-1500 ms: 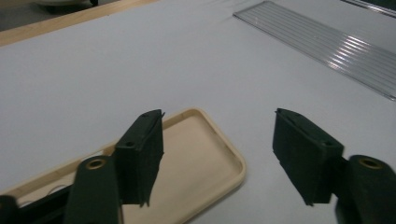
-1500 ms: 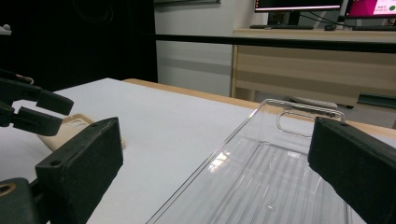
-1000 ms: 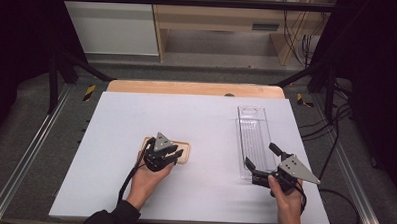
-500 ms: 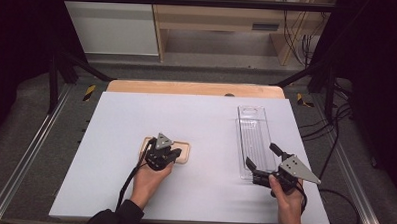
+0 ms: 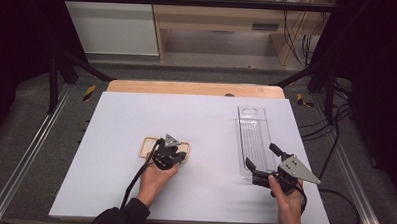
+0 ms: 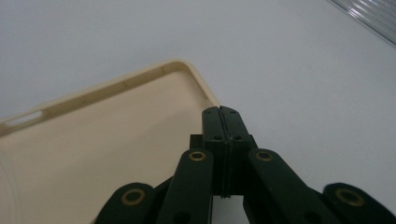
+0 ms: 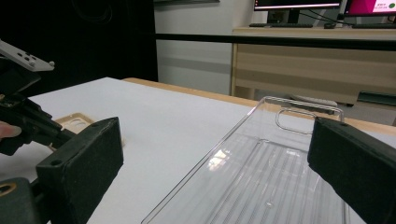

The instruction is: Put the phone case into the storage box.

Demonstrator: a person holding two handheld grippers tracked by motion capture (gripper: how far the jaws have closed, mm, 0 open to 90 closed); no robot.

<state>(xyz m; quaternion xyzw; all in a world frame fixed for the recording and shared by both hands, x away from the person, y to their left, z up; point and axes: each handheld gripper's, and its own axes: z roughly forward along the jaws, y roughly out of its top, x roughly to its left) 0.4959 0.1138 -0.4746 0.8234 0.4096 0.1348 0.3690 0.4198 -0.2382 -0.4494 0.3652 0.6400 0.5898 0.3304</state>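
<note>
Case (image 6: 93, 154) rim — between left gripper's (image 6: 219, 114) pads

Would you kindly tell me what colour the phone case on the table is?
The phone case is pale cream-beige, clearest in the left gripper view.

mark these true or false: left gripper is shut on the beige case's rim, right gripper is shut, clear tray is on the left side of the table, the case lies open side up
1. The left gripper is shut on the beige phone case at its rim: true.
2. The right gripper is shut: false, its jaws stand wide open at the near end of the clear tray.
3. The clear tray lies on the left side of the table: false, on the right.
4. The case lies open side up: true.
</note>
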